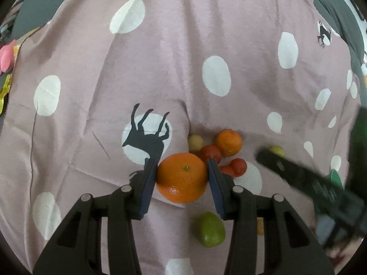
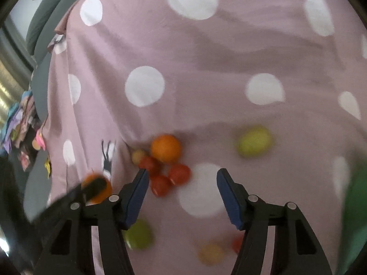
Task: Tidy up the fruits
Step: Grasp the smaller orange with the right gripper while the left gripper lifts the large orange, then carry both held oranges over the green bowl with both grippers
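My left gripper (image 1: 182,165) is shut on a large orange (image 1: 182,177), held just above a pink dotted cloth (image 1: 183,68). Behind it lies a cluster: a smaller orange (image 1: 229,142), red tomatoes (image 1: 211,153) and a pale yellow fruit (image 1: 195,142). A green lime (image 1: 209,229) lies under the fingers. My right gripper (image 2: 182,174) is open over the cloth, its pads touching nothing. Below and ahead of it lie the red tomatoes (image 2: 160,184) and the smaller orange (image 2: 165,147). A yellow-green fruit (image 2: 253,141) sits apart to the right. The held orange (image 2: 96,186) shows blurred at the left.
A blurred yellow-orange fruit (image 2: 211,254) lies near the bottom of the right wrist view. A green object (image 2: 355,206) fills the right edge. Grey bedding (image 1: 45,0) borders the cloth, with colourful clutter (image 1: 6,55) at the far left.
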`<state>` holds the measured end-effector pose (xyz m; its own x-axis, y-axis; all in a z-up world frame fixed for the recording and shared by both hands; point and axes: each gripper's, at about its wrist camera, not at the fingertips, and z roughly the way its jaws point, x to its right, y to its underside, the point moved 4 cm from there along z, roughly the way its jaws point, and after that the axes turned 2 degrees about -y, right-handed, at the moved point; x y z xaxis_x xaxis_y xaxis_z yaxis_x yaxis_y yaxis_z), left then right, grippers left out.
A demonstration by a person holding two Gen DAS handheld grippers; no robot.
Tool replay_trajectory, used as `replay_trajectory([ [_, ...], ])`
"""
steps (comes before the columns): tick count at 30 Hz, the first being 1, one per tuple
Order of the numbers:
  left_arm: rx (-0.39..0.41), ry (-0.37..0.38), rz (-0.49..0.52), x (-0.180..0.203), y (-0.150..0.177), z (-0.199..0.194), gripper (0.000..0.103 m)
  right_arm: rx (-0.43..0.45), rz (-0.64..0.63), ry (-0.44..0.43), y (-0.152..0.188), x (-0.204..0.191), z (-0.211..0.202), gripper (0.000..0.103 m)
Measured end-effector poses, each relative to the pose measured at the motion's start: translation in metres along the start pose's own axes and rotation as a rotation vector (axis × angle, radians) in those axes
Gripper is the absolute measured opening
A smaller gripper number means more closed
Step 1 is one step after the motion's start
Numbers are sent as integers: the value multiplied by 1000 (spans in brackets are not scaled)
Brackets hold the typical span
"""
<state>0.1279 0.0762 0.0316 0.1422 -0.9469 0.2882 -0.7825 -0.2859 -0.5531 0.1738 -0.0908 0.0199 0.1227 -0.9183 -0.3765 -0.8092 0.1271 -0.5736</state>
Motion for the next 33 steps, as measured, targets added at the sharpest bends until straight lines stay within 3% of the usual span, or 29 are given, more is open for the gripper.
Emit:
replay_trajectory([
  [5,4,21,-12,1,-1,-2,44,-40,44,-8,-5,-6,29,57],
  [7,7,37,-15,-1,1,-6,44,-61,36,33,-3,-2,38,57],
  [11,10,47,-16,0,1,-10,44,-87,65,32,2,1,49,56],
  [13,9,47,-19,0,1,-11,44,-94,59,38,3,2,53,44],
  [15,13,47,-13,1,1,-11,44,-86,62,41,1,3,55,43],
  [18,18,47,-13,4,2,-15,44,-65,72,26,2,3,45,42],
  [24,26,56,14,17,7,-21,44,20,58,-6,15,12,-16,42],
  [33,37,76,109,53,25,-33,44,124,53,21,60,34,-88,42],
])
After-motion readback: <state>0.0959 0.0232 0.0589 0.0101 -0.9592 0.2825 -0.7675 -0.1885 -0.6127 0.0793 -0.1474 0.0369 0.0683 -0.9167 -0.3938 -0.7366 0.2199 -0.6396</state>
